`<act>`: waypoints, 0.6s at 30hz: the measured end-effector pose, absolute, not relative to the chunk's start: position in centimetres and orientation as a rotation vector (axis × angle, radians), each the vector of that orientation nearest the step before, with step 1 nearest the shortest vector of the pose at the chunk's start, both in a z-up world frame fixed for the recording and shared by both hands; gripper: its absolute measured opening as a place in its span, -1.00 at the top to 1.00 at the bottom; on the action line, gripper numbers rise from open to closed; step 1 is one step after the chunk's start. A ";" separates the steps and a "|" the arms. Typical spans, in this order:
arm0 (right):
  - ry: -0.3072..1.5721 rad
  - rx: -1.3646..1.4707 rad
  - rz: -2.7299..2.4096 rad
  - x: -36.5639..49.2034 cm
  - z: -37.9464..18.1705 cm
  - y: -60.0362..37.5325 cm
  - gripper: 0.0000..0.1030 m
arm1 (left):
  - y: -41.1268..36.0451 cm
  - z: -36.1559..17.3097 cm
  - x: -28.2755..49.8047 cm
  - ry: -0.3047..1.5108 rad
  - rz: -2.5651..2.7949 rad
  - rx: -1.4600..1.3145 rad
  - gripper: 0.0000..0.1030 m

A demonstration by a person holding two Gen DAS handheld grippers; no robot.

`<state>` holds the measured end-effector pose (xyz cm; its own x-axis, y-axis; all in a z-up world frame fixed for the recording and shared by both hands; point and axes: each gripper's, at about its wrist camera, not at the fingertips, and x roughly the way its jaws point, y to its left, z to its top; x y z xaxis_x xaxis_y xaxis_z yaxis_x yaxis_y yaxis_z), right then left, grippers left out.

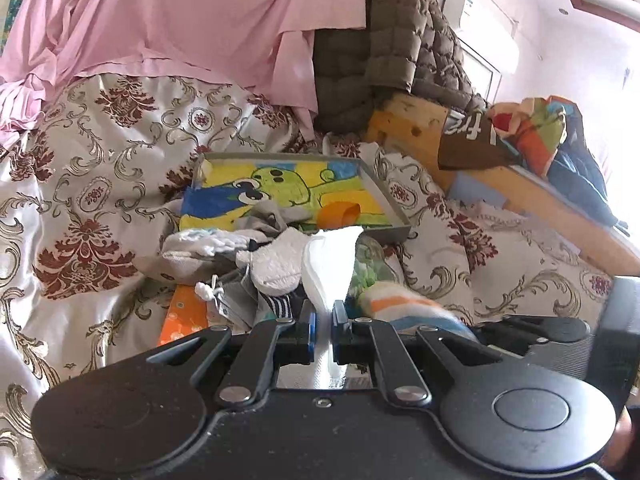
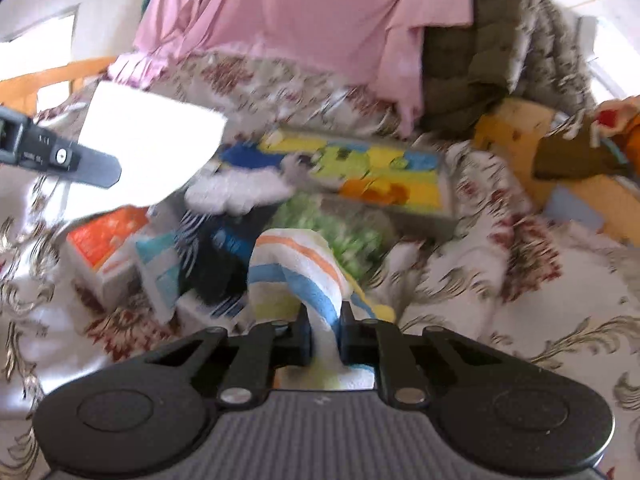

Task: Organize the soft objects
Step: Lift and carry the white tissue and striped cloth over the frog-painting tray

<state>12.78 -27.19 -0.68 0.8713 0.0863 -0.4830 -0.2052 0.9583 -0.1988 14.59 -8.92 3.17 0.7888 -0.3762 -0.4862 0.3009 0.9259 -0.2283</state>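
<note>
My left gripper (image 1: 323, 312) is shut on a white sock (image 1: 332, 264) that stands up between its blue pads. In the right wrist view the same white sock (image 2: 152, 148) hangs at the upper left, beside one finger (image 2: 96, 168) of the left gripper. My right gripper (image 2: 325, 320) is shut on a sock striped orange, blue and yellow (image 2: 296, 264); this striped sock (image 1: 400, 304) shows low right in the left wrist view. A heap of grey, white and striped socks (image 1: 276, 260) lies just beyond. Behind it sits a grey tray (image 1: 384, 196) with a bright frog picture.
Everything rests on a floral bedspread (image 1: 100, 200). A pink sheet (image 1: 180, 20) and a brown quilted jacket (image 1: 380, 60) rise at the back. A wooden bed frame (image 1: 520, 192) with piled clothes (image 1: 552, 136) runs along the right. An orange box (image 1: 184, 316) lies by the heap.
</note>
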 end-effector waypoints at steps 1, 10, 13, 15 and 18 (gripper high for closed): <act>0.462 -0.246 0.142 12.6 -0.3 -27.4 0.74 | -8.9 3.3 14.8 0.548 -0.363 -0.146 0.86; 0.324 -0.140 0.101 15.3 3.7 -28.9 0.73 | -9.1 5.1 18.6 0.491 -0.328 -0.177 0.86; 0.289 -0.119 0.087 18.9 5.0 -29.3 0.73 | -9.4 5.7 21.5 0.474 -0.318 -0.200 0.86; 0.267 -0.075 0.083 21.3 5.6 -29.8 0.73 | -9.7 6.2 23.8 0.458 -0.313 -0.206 0.86; 0.237 -0.029 0.067 25.1 5.6 -30.6 0.73 | -10.2 6.5 27.7 0.446 -0.311 -0.212 0.86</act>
<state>25.06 -30.63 5.62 0.9699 0.0625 -0.2352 -0.0694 0.9974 -0.0209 27.70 -10.23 6.45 0.8565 -0.3394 -0.3889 0.2477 0.9313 -0.2672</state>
